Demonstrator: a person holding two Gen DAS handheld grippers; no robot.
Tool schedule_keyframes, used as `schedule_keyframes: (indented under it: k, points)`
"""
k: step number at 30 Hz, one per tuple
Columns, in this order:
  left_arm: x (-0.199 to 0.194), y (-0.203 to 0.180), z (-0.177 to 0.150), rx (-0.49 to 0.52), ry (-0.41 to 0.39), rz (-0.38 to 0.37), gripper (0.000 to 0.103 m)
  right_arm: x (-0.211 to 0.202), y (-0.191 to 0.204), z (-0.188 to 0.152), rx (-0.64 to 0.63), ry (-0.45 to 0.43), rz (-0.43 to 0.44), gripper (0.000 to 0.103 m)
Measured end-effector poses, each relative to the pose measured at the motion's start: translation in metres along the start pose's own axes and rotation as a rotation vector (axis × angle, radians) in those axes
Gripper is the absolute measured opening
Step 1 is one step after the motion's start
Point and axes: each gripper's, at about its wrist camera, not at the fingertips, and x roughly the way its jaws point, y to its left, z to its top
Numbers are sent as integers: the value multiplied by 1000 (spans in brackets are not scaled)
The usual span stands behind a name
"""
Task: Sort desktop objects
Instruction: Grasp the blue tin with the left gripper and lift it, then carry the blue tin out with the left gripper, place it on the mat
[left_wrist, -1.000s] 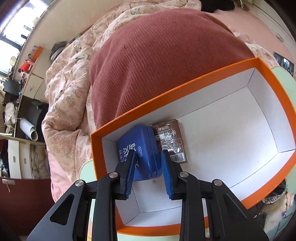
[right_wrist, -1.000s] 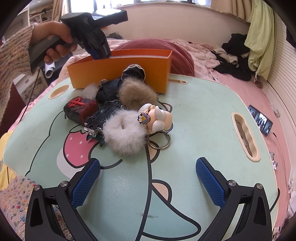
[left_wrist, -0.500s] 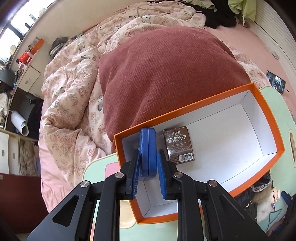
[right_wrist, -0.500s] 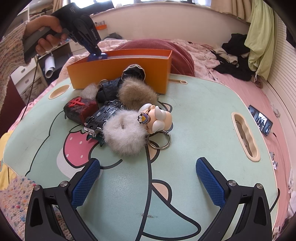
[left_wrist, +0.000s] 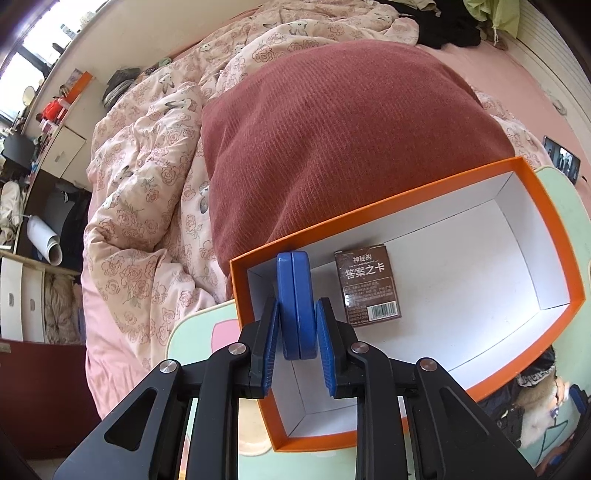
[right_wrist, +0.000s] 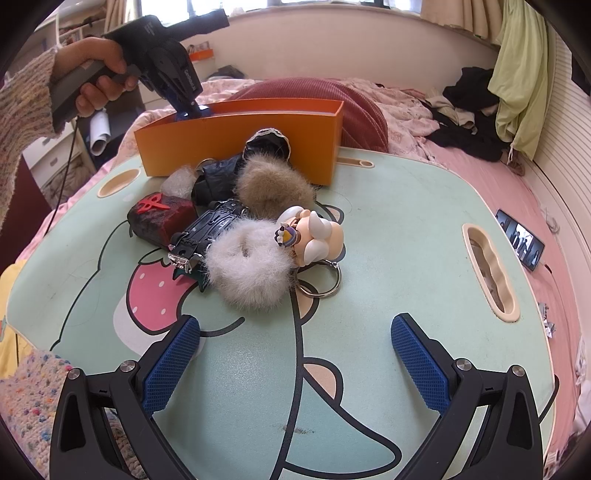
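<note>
— What is in your left gripper just now?

— A flat blue case, pinched on edge between my two blue pads. Its long axis runs straight away from me, up the frame, its far end over the near-left corner of the orange box. In the right wrist view that gripper sits upper left, its tips dipping just inside the box's left end.

— What else lies in the box?

— One brown card pack, flat on the white floor, just right of the case and apart from it. The rest of the floor toward the right of the frame is bare.

— And your right gripper?

— Spread wide, holding nothing, at the bottom of its frame over the green lap table. The pile is ahead, mid-frame: a white fur pompom, a brown one, a small figure keychain, a black-and-red pack.

— Which hand is nearer that pile?

— The right, I judge; the white pompom lies closest, slightly left of centre.
</note>
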Motion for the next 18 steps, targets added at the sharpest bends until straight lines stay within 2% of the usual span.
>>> schedule_keyframes:
  k: [8,11,13,18]
  points:
    - [33,-1,0,-5,46,23,24,0,0,0,-1,-1,0,103]
    - [31,2,-3,-16,9,5,23,-1,1,0,0,-1,2,103]
    - [22,4,-7,-30,-21,-47,23,-1,1,1,-2,-1,1,103]
    - [-40,14,-28,-60,-203,-176,23,-1,2,1,-2,-1,1,103]
